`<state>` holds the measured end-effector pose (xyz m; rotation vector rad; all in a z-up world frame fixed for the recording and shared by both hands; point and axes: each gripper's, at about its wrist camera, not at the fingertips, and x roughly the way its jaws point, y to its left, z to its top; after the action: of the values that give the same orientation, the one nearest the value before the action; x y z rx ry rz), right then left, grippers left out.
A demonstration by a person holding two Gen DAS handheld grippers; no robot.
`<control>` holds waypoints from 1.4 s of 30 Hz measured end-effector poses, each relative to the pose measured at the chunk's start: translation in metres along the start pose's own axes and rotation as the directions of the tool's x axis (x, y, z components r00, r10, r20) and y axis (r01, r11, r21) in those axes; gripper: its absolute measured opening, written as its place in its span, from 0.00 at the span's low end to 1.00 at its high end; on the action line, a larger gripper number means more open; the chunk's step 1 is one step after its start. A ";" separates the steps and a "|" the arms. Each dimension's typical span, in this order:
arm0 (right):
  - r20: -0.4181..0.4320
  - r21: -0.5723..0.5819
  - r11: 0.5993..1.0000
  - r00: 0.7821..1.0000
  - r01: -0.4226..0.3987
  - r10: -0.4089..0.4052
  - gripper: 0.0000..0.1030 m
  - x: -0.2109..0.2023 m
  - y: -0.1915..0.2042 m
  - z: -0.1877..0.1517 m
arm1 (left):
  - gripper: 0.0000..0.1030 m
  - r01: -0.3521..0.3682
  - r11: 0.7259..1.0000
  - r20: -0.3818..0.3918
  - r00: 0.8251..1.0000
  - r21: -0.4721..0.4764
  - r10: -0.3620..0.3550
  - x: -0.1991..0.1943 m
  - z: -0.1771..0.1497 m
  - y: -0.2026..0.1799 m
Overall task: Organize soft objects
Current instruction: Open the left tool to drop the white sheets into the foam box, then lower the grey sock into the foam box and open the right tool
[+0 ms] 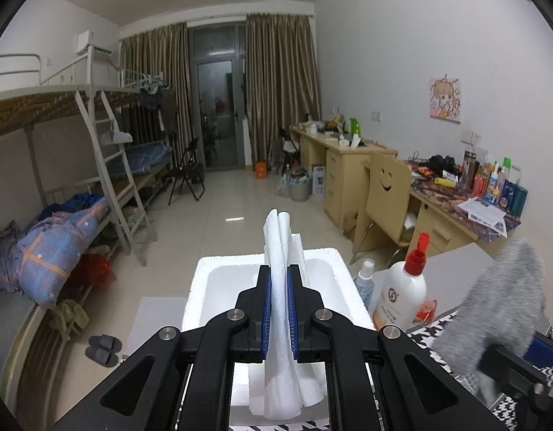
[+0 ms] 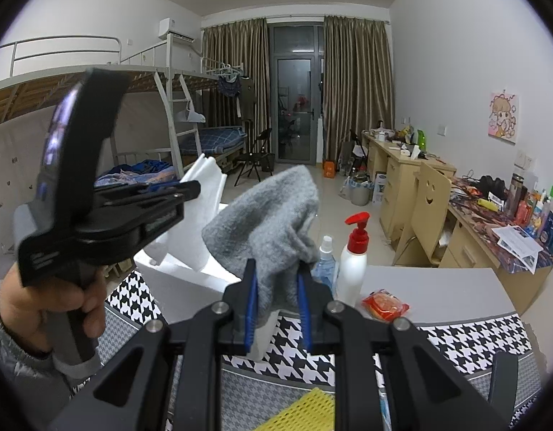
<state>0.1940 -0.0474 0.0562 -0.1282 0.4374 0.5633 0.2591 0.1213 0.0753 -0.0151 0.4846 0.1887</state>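
Observation:
My left gripper (image 1: 279,280) is shut on a folded white paper towel (image 1: 281,251) that stands upright between the blue pads, hanging above a white foam box (image 1: 342,287). The right wrist view shows that same left gripper (image 2: 193,188) from the side, held by a hand (image 2: 43,309), with the white towel (image 2: 201,208) sticking out past it over the foam box (image 2: 176,280). My right gripper (image 2: 276,287) is shut on a grey knitted cloth (image 2: 265,222), which bulges up above the pads. The grey cloth (image 1: 498,294) also shows blurred at the right of the left wrist view.
A white pump bottle with a red top (image 2: 353,255), a small spray bottle (image 2: 324,262) and an orange packet (image 2: 384,303) stand on the grey table beyond a houndstooth cloth (image 2: 455,337). A yellow mesh item (image 2: 305,413) lies near the bottom. Bunk beds (image 1: 61,143) left, desks (image 1: 455,215) right.

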 end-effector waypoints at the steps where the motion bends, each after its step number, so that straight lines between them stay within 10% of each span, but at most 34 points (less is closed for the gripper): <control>1: 0.000 0.000 1.000 1.000 0.001 -0.001 0.23 0.000 0.000 0.000 | 0.09 -0.002 1.000 -0.009 1.000 -0.004 0.002 0.004 0.000 0.001; 14: -0.016 0.002 1.000 1.000 0.023 -0.023 0.23 0.005 0.003 0.005 | 0.11 -0.019 1.000 -0.109 0.994 -0.001 0.019 0.046 -0.008 0.006; 19: -0.024 -0.002 1.000 0.999 0.023 -0.023 0.23 0.009 0.004 0.007 | 0.76 -0.050 0.999 -0.114 0.992 -0.001 0.050 0.049 -0.012 0.012; 28: -0.036 -0.014 1.000 0.999 0.006 -0.007 0.23 0.017 0.010 0.011 | 0.98 -0.082 0.996 -0.037 0.996 -0.017 0.082 0.025 -0.010 0.026; 42: -0.057 -0.027 0.999 0.998 -0.019 0.018 0.23 0.037 0.023 0.023 | 0.99 -0.206 0.978 0.029 0.978 -0.040 0.208 -0.015 -0.017 0.056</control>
<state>0.2183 -0.0044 0.0610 -0.1673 0.4864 0.5851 0.2283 0.1723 0.0683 0.0029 0.4490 0.4018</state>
